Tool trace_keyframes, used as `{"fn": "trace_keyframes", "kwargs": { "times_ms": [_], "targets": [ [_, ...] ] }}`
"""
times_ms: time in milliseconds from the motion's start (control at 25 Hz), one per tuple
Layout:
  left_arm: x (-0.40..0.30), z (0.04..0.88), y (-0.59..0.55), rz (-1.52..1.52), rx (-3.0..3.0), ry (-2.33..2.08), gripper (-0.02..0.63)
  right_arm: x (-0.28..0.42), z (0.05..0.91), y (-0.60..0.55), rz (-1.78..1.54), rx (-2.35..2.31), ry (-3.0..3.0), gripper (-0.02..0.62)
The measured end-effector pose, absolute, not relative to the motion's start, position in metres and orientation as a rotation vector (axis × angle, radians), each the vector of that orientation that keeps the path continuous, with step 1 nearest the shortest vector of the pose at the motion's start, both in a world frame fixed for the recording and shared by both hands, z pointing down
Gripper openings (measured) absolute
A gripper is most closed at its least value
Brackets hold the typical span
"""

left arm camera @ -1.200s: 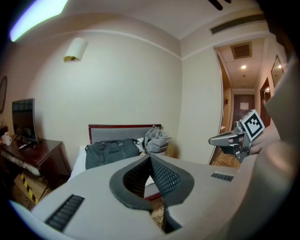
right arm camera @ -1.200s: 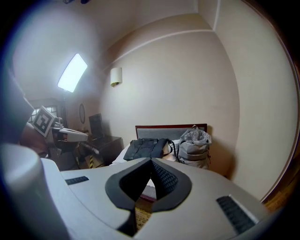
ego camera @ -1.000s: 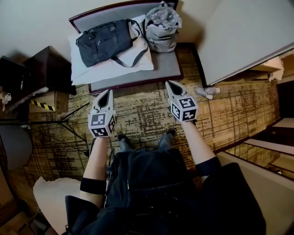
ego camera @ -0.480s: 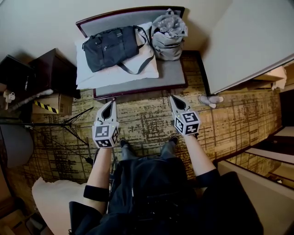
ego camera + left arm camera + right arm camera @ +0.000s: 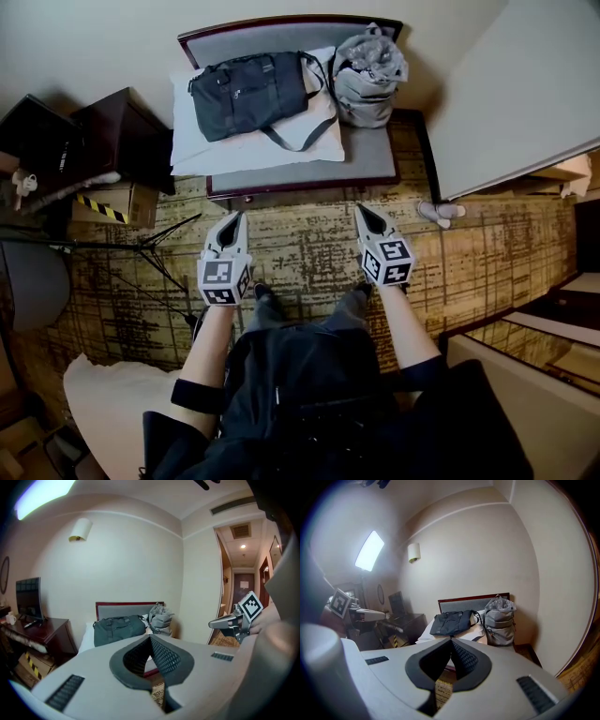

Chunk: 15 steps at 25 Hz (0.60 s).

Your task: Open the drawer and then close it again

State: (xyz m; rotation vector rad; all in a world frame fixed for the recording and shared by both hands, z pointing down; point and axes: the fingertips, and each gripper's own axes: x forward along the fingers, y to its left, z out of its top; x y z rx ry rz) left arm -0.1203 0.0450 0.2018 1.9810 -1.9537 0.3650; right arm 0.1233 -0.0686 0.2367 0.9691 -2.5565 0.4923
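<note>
I am standing on patterned carpet facing a low bench (image 5: 370, 157) with a dark wooden frame. My left gripper (image 5: 238, 217) and right gripper (image 5: 363, 210) are held side by side in the air just short of the bench's front edge. Both are shut and hold nothing. In the left gripper view the jaws (image 5: 150, 637) meet at the tips, and the right gripper (image 5: 212, 624) shows off to the side. The right gripper view shows the same closed jaws (image 5: 451, 641). A dark wooden cabinet (image 5: 117, 141) stands at the left; I cannot make out a drawer front anywhere.
On the bench lie a dark duffel bag (image 5: 248, 92), a white pillow (image 5: 258, 150) and a grey backpack (image 5: 368, 77). A taped cardboard box (image 5: 111, 203) and tripod legs (image 5: 141, 248) stand at the left. A white wall (image 5: 525, 94) rises at the right, with a shoe (image 5: 439, 212) at its foot.
Both grippers have sunk slightly and sit lower in the head view, and the bench has slid right in the frame. The jaws stayed shut throughout.
</note>
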Motion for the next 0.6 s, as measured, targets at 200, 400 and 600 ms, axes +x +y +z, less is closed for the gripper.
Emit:
{"fn": "trace_keyframes", "kwargs": {
  "times_ms": [200,400,600],
  "targets": [
    [-0.154,0.205,0.069,0.418,2.038,-1.886,0.002,0.086,0.249,-0.033,0.543,1.011,-2.543,0.002],
    [-0.175,0.212,0.088,0.455,2.092,-1.814,0.002,0.045,0.256,-0.002,0.559,1.01,-2.535,0.002],
    [-0.175,0.22,0.099,0.46,2.071,-1.8,0.002,0.027,0.253,0.014,0.569,0.956,-2.552,0.002]
  ]
}}
